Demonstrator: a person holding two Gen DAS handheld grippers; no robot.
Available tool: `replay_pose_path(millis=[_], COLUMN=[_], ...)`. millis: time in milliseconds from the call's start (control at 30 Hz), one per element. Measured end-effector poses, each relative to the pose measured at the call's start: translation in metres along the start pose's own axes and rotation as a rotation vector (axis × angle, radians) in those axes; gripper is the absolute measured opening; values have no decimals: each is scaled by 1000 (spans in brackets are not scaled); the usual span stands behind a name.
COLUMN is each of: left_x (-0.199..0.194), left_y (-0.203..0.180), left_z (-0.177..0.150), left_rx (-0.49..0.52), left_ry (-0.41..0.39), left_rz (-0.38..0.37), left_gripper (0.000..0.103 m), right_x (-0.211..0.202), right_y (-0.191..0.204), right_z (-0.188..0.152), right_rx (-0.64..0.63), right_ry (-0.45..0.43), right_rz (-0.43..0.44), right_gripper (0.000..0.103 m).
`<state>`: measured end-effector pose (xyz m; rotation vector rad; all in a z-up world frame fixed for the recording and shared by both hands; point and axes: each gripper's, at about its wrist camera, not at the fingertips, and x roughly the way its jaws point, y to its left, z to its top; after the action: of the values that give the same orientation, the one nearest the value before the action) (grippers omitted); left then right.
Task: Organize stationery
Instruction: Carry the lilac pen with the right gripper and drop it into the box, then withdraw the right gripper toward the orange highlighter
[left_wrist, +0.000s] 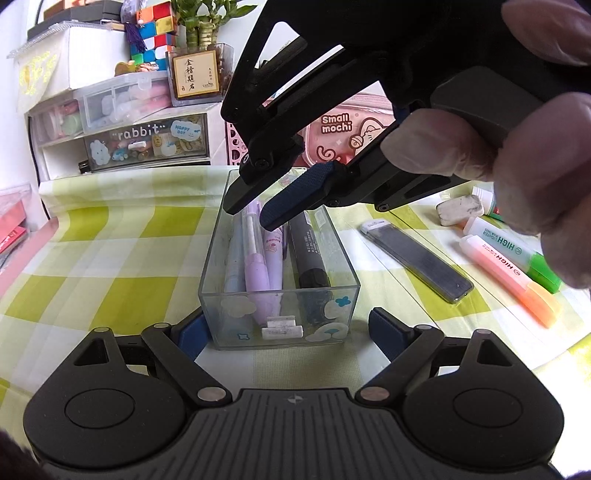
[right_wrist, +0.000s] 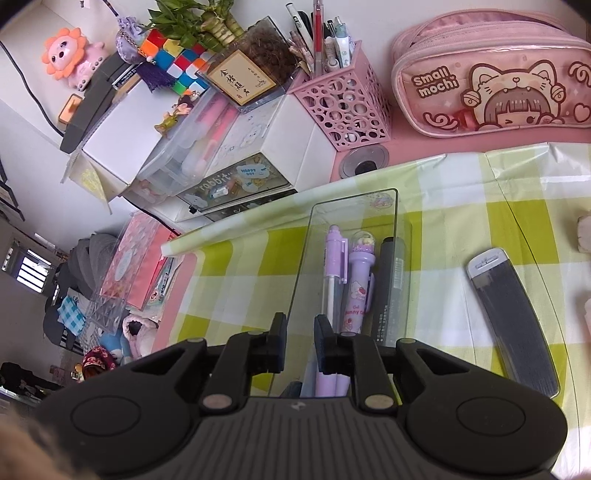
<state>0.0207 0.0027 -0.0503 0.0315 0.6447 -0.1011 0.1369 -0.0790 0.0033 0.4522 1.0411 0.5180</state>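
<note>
Right claw (left_wrist: 251, 214) hangs tilted down over the far half of the clear box (left_wrist: 218, 258). Its jaws are parted by a narrow gap and carry nothing. The right wrist view shows the same gap (right_wrist: 300, 332), with the left glass wall of the box (right_wrist: 354, 206) running beneath it. A hand (left_wrist: 535, 166) is wrapped round that claw's handle.

Left claw (left_wrist: 282, 325) sits low at the near end of the box, jaws about half spread, one pad on each side of the front corners. The left pad overlaps the near corner. The right pad stands just beside the wall with a sliver of cloth showing between. I cannot tell whether it is gripping the box.

Box contents, lying lengthwise:
- lilac pens (left_wrist: 255, 266)
- black marker (left_wrist: 310, 254) along the right wall

Lying on the checked cloth (left_wrist: 110, 258) to the right of the box:
- flat grey case (left_wrist: 417, 258), nearest the box
- eraser (left_wrist: 460, 208)
- orange highlighter (left_wrist: 506, 273), side by side with the green highlighter (left_wrist: 517, 254)

Behind the cloth are a pink pencil pouch (right_wrist: 491, 81) and a pink pen cup (right_wrist: 347, 103).
</note>
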Motion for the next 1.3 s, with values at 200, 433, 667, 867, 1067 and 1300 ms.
replay_pose_path(millis=[200, 433, 667, 867, 1067, 1300], left_x=[0, 0, 0, 0, 0, 0], left_y=[0, 0, 0, 0, 0, 0], left_z=[0, 0, 0, 0, 0, 0], left_rx=[0, 0, 0, 0, 0, 0], left_ry=[0, 0, 0, 0, 0, 0], left_rz=[0, 0, 0, 1, 0, 0], left_gripper=[86, 86, 86, 87, 87, 87], right_x=[-8, -25, -46, -65, -82, -102], right_y=[-4, -9, -21, -35, -50, -68], right_z=[-2, -5, -13, -27, -46, -69], right_rx=[2, -12, -22, -34, -58, -94], right_ry=[-13, -59, -117, -169, -205, -243], right_rz=[-4, -31, -86, -164, -237, -305], right_gripper=[24, 31, 40, 48, 60, 68])
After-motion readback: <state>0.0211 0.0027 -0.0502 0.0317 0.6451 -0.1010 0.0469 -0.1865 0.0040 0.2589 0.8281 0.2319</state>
